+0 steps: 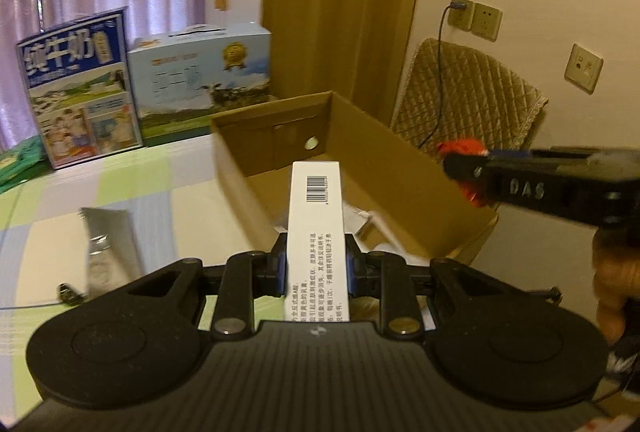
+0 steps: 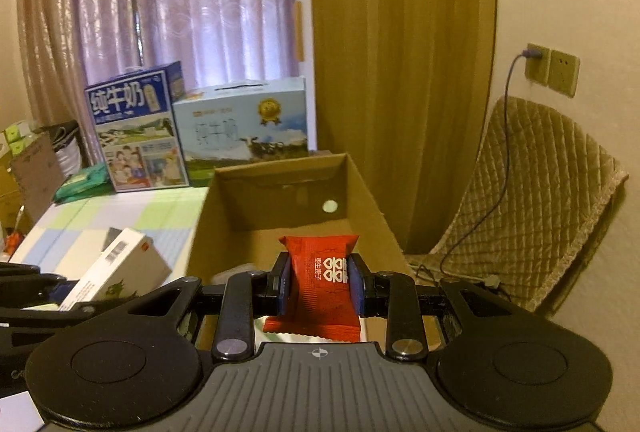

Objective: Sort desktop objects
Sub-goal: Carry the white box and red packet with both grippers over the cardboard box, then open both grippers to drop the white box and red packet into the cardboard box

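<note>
Two grippers are being held over the open cardboard box [image 1: 400, 167] at frame centre. The left gripper [image 1: 317, 266] is clamped on a long white carton [image 1: 316, 216] — barcode end pointing forward over the box's near edge. The right gripper [image 2: 320, 284] is closed around a red sweet packet [image 2: 322, 280], held above the box interior. Milk cartons [image 2: 138, 127] are being seen upper left — standing on the checked tablecloth [image 1: 132, 179].

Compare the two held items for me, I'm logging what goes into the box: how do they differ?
The white carton is long, rigid and printed with a barcode; the red packet is short, soft and crinkled. The left gripper holds the carton, the right gripper the packet. Both are clamped at the cardboard box.
</note>
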`<state>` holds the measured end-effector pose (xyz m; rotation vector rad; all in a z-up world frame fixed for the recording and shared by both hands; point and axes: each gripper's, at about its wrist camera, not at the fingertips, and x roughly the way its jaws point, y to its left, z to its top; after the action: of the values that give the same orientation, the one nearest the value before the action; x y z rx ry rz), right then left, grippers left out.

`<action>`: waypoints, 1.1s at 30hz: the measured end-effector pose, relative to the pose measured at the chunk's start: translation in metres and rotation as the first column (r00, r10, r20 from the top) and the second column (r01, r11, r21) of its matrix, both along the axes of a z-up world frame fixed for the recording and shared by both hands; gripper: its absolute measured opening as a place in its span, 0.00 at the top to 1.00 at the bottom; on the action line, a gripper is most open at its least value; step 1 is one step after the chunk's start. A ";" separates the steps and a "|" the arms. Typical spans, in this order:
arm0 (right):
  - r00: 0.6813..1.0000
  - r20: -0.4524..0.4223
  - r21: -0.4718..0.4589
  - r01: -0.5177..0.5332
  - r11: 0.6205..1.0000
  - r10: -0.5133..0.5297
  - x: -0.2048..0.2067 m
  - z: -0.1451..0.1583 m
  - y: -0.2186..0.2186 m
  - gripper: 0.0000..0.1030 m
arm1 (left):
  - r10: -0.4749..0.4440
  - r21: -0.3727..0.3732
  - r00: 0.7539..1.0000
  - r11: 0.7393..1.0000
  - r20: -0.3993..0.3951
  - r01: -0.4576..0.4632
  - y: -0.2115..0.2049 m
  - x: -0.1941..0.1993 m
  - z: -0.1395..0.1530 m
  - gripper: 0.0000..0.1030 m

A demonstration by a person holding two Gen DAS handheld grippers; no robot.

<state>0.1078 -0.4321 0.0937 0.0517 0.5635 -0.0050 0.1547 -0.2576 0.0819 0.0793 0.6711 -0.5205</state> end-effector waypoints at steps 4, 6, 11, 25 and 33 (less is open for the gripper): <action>1.000 -0.008 0.009 0.017 1.000 -0.016 0.015 -0.007 -0.014 0.74 | -0.010 -0.012 1.000 1.000 -0.015 0.010 -0.019 0.020 -0.006 0.79; 1.000 -0.014 0.013 0.021 1.000 -0.021 0.023 -0.011 -0.020 0.74 | -0.016 -0.011 1.000 1.000 -0.020 0.016 -0.025 0.027 -0.009 0.79; 0.999 -0.027 0.021 0.023 1.000 -0.022 0.036 -0.020 -0.028 0.74 | -0.021 -0.013 0.999 1.000 -0.034 0.020 -0.037 0.043 -0.019 0.79; 0.998 -0.052 0.046 0.022 0.999 -0.020 0.053 -0.033 -0.032 0.74 | 0.032 -0.023 0.999 0.999 -0.042 -0.033 -0.022 0.063 -0.026 0.75; 0.999 -0.034 0.108 0.005 0.994 -0.001 0.066 -0.027 -0.026 0.56 | 0.073 -0.016 0.996 0.997 -0.047 -0.074 0.007 0.053 -0.029 0.73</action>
<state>0.1740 -0.4584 0.0671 0.1585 0.5977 0.0220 0.2077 -0.2507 0.0525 0.0254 0.7120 -0.4589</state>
